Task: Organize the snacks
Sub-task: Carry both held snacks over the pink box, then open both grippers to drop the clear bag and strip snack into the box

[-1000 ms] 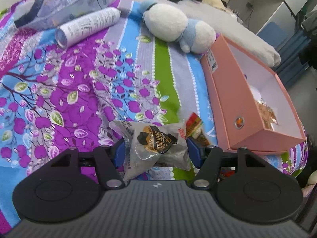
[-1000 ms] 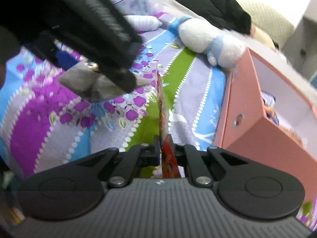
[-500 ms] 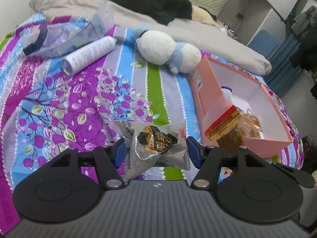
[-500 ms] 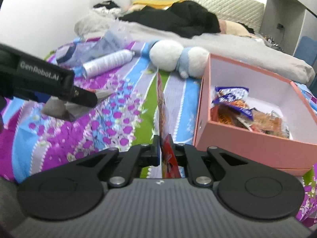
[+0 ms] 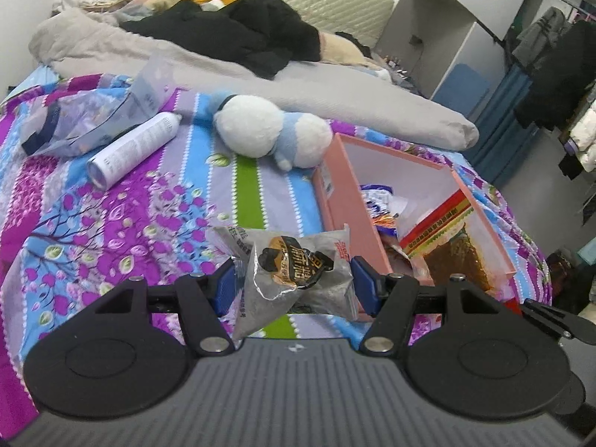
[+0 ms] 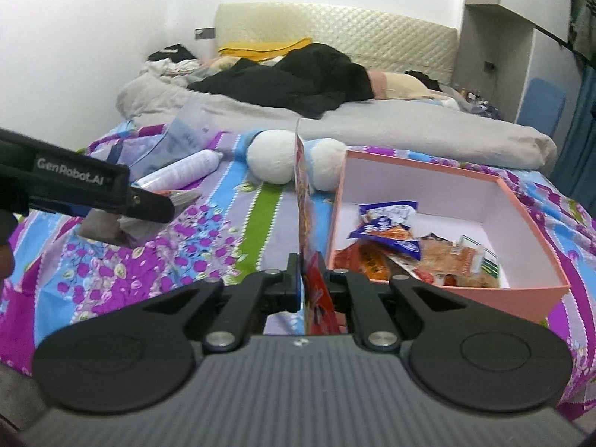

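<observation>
My left gripper (image 5: 294, 283) is shut on a silver snack packet (image 5: 298, 272) with a black and gold label, held above the flowered bedspread just left of the pink box (image 5: 335, 201). My right gripper (image 6: 311, 283) is shut on a flat red packet (image 6: 303, 223), which stands edge-on in the right wrist view. In the left wrist view that red packet (image 5: 447, 234) shows a clear window with brown contents and hangs over the box's near right part. The pink box (image 6: 521, 300) is open and holds several snack packets (image 6: 391, 238). At the left edge sits the left gripper (image 6: 149, 205).
A white and blue plush toy (image 5: 268, 134) lies just beyond the box. A white spray can (image 5: 134, 149) and a clear plastic bag (image 5: 93, 115) lie at the far left. A grey duvet (image 5: 335, 100) and black clothes (image 5: 253, 33) cover the bed's far half.
Both grippers have risen with their packets still held. The box's inside has come into view, and the red packet has moved over the box's near part.
</observation>
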`<state>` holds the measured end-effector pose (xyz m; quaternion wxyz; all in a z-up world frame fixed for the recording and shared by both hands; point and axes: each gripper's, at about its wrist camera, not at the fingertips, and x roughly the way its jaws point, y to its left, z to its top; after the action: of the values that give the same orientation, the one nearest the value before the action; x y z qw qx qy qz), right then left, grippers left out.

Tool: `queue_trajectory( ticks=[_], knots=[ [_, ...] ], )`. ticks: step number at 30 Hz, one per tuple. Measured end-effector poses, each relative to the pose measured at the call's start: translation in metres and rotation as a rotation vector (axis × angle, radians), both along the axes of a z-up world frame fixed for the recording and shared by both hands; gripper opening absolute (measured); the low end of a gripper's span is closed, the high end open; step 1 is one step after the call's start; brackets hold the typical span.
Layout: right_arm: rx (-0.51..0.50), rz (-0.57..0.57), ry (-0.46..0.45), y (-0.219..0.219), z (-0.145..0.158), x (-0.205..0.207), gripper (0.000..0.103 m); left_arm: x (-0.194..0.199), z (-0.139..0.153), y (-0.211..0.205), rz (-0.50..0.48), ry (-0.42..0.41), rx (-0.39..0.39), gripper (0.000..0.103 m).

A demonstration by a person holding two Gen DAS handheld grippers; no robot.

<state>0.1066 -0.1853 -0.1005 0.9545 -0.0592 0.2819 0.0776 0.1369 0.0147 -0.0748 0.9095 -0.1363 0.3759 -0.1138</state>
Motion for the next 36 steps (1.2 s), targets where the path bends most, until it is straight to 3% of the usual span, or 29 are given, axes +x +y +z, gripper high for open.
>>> queue_trajectory(
  ticks=[10,20,29,36],
  knots=[
    [0.019,-0.088,-0.002,-0.038,0.010,0.025,0.008,0.047,0.015,-0.046,-0.081,-0.024,-0.010,0.068],
    [0.050,-0.196,-0.015,-0.088,0.015,0.087,0.008,0.129,0.011,-0.100,-0.164,-0.017,0.000,0.068],
    [0.085,-0.256,0.032,-0.117,-0.009,0.148,0.008,0.197,-0.014,-0.142,-0.213,0.030,0.006,0.068],
    [0.103,-0.272,0.097,-0.133,-0.037,0.179,0.009,0.228,-0.037,-0.158,-0.232,0.052,0.020,0.069]
  ],
)
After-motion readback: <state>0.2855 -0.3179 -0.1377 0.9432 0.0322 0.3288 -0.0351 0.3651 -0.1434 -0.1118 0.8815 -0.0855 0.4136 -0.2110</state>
